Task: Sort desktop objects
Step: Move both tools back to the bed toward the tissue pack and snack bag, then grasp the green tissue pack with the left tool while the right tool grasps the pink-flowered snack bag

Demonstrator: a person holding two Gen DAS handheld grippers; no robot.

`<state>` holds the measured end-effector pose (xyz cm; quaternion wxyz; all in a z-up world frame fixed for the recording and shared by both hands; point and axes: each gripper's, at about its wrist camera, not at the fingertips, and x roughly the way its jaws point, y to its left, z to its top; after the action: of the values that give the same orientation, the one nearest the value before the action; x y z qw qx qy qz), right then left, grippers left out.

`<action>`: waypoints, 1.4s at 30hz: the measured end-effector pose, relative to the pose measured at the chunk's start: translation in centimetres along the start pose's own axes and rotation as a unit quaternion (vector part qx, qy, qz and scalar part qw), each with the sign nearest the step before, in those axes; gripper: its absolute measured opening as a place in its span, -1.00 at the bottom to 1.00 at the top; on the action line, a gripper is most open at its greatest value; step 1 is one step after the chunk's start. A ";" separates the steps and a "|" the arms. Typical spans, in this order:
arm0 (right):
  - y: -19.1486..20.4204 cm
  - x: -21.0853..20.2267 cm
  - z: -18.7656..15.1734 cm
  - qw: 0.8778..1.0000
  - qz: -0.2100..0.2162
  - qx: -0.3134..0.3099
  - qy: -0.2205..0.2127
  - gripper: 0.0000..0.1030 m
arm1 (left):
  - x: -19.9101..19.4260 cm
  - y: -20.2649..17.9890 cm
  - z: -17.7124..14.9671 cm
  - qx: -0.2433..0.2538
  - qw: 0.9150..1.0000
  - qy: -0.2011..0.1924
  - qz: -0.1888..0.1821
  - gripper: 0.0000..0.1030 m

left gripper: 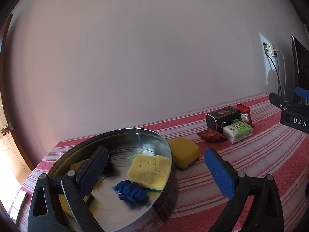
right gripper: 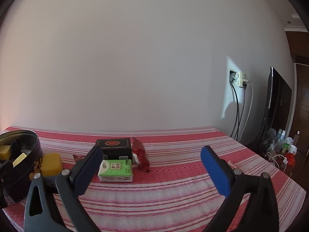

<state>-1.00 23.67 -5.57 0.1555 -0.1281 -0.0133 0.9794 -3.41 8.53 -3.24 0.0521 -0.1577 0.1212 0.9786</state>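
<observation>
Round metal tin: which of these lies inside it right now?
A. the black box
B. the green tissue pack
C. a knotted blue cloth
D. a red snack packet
C: the blue cloth lies on the floor of the round metal tin beside a yellow sponge; the other three sit out on the striped tablecloth.

Beside the shiny silver round metal tin (left gripper: pixel 154 135): yellow rectangular sponge (left gripper: pixel 185 152), green-and-white tissue pack (right gripper: pixel 115 171), black cardboard box (right gripper: pixel 114 147), red foil packet (right gripper: pixel 141 152). Beneath it: red-and-white striped woven cloth (right gripper: pixel 173 193).
</observation>
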 end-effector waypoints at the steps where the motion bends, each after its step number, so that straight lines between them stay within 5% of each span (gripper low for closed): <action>1: -0.7 0.1 0.0 1.000 -0.006 0.005 0.001 1.00 | 0.2 -0.9 0.2 0.009 1.000 0.002 -0.009 0.96; 12: -8.2 1.6 0.0 0.992 -0.049 0.118 0.025 1.00 | 5.1 -8.3 3.5 0.059 0.989 0.070 -0.115 0.96; 19: -10.4 1.6 0.1 0.984 -0.050 0.169 0.030 1.00 | 8.6 -12.0 4.2 0.026 0.976 0.138 -0.166 0.96; 28: -13.8 1.0 -0.6 0.966 -0.070 0.248 0.029 1.00 | 13.6 -16.7 4.4 -0.053 0.965 0.234 -0.109 0.96; 32: -14.6 0.8 -0.8 0.959 -0.077 0.272 0.028 1.00 | 16.1 -17.8 3.7 -0.086 0.949 0.287 -0.099 0.96; 37: -15.3 -0.8 -0.4 0.955 -0.096 0.280 -0.012 1.00 | 16.1 -17.8 3.6 -0.099 0.950 0.283 -0.091 0.95; 39: -15.7 -1.7 -0.4 0.951 -0.105 0.289 -0.032 1.00 | 15.8 -17.3 3.7 -0.103 0.951 0.274 -0.099 0.74; 40: -16.1 -2.0 -0.4 0.948 -0.111 0.295 -0.039 1.00 | 15.4 -17.0 3.6 -0.105 0.952 0.268 -0.101 0.40; 42: -17.3 -2.7 -0.5 0.938 -0.130 0.316 -0.055 1.00 | 15.3 -16.0 3.6 -0.108 0.951 0.262 -0.122 0.35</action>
<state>6.82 39.32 -4.29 0.3129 -0.0152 0.2718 0.9099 -16.69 25.83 -8.31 0.1205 -0.4270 0.0044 0.8962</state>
